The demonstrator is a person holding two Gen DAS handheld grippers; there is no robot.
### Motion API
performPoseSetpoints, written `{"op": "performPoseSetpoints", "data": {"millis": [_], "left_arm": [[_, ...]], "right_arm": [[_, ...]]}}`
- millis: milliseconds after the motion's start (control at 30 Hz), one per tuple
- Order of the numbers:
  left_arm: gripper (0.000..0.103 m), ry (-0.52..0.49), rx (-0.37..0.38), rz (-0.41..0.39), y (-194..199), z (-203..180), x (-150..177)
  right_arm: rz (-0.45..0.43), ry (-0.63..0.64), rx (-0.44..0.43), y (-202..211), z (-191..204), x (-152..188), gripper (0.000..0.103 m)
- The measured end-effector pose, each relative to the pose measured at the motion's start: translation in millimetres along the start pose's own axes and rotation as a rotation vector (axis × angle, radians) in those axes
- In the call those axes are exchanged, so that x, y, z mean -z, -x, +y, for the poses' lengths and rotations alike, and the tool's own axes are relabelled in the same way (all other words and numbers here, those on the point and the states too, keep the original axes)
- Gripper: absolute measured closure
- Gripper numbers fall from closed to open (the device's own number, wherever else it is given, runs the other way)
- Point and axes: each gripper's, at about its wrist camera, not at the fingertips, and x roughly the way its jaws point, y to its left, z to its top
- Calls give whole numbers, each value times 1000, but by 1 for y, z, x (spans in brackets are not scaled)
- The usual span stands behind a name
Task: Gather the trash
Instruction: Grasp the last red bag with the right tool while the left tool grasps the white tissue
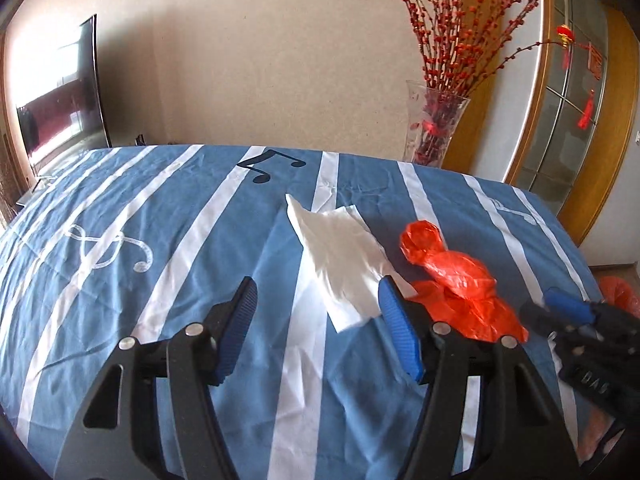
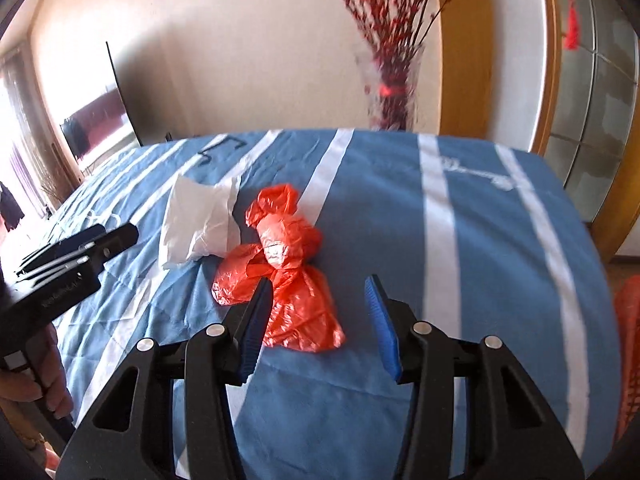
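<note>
A white crumpled tissue (image 1: pixel 340 256) and a red plastic bag (image 1: pixel 456 276) lie side by side on the blue striped cloth. My left gripper (image 1: pixel 316 292) is open and empty, just short of the tissue's near end. My right gripper (image 2: pixel 318 292) is open and empty, its fingers straddling the near end of the red bag (image 2: pixel 286 264). The tissue (image 2: pixel 196 220) lies left of the bag in the right wrist view. Each view shows the other gripper at its edge: the right gripper (image 1: pixel 568 308), the left gripper (image 2: pixel 116 236).
The blue cloth (image 1: pixel 160 248) with white stripes covers the table. A glass vase (image 1: pixel 430 124) with red branches stands behind the far edge. A TV (image 1: pixel 64 96) stands at the left. A red mesh basket (image 2: pixel 628 344) sits off the table's right side.
</note>
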Motion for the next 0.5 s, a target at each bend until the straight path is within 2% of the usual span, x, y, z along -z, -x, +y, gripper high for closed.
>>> {"op": "performPoseSetpoints", "data": {"millis": [167, 233, 300, 333, 367, 500], "left_arm": [[41, 24, 6, 47, -30, 4, -12], [41, 27, 5, 67, -43, 5, -16], [41, 23, -3, 83, -52, 3, -19], [41, 22, -2, 89, -56, 3, -19], [41, 20, -3, 96, -59, 2, -20], [41, 12, -3, 113, -69, -2, -21]], "right_arm": [[61, 7, -3, -24, 9, 0, 55], [86, 18, -2, -32, 9, 1, 60], [111, 32, 2, -38, 9, 4, 76], [105, 44, 10, -38, 10, 5, 79], [103, 49, -2, -36, 10, 5, 91], [84, 62, 12, -26, 5, 9, 96]]}}
